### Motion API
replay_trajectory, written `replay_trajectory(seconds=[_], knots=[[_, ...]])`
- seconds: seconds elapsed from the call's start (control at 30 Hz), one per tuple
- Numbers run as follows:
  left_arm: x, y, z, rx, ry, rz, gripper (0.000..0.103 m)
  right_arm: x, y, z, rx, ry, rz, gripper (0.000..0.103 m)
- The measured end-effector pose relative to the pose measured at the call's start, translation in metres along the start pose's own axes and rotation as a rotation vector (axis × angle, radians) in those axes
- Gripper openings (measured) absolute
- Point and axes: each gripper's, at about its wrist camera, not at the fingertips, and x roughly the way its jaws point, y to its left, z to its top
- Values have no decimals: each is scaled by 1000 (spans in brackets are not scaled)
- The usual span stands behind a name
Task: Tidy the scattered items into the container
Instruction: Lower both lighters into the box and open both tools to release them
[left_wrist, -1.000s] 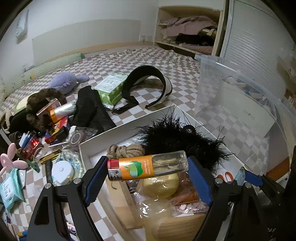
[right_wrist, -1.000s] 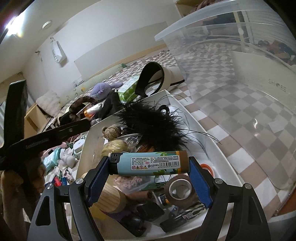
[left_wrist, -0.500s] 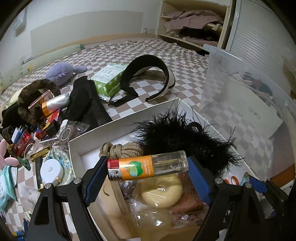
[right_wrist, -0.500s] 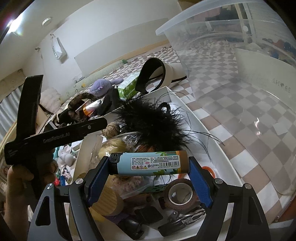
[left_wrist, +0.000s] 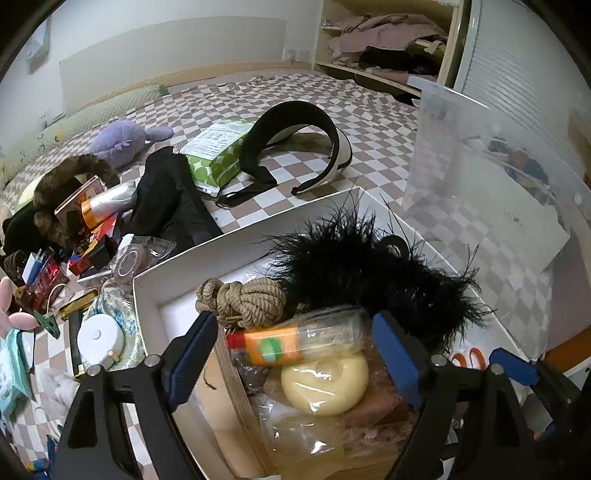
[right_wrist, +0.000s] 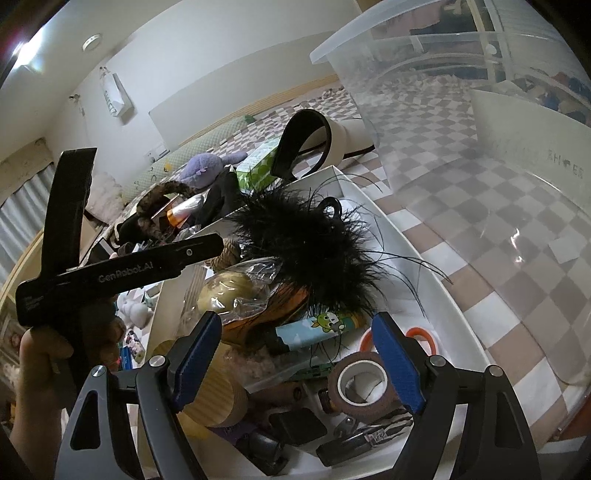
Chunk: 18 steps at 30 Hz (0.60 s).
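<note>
A white box (left_wrist: 147, 291) on the checkered bedspread holds several items. An orange lighter (left_wrist: 291, 341), blurred and tilted, lies loose on a bagged yellow round thing (left_wrist: 325, 384) inside the box, between the spread fingers of my left gripper (left_wrist: 295, 358), which is open. In the right wrist view a blue lighter (right_wrist: 317, 328) rests in the white box (right_wrist: 443, 295) under black feathers (right_wrist: 314, 243). My right gripper (right_wrist: 297, 354) hangs open above it and holds nothing. A hand holds the left gripper's body (right_wrist: 110, 269) at the left.
A clear plastic bin (left_wrist: 480, 166) stands right of the box. On the bedspread beyond it lie a black-and-white visor (left_wrist: 295, 122), a green wipes pack (left_wrist: 218, 147), a purple plush (left_wrist: 122, 136) and small clutter (left_wrist: 74, 236). A rope knot (left_wrist: 247, 299) and a tape roll (right_wrist: 364, 384) are in the box.
Both grippers were shut on lighters. Each has let go: the orange lighter has dropped onto the bagged item, the blue one into the box beneath the feathers.
</note>
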Motion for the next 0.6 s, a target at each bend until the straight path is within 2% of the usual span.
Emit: replay_trajectory(seconds=[0.03,0.6], knots=[[-1,0,0,2,-1,1,99,0,0,0,0,1,0,84],[-16,0,-6,14,-24,1,99,-7,5,-3,-2,-1,-11,84]])
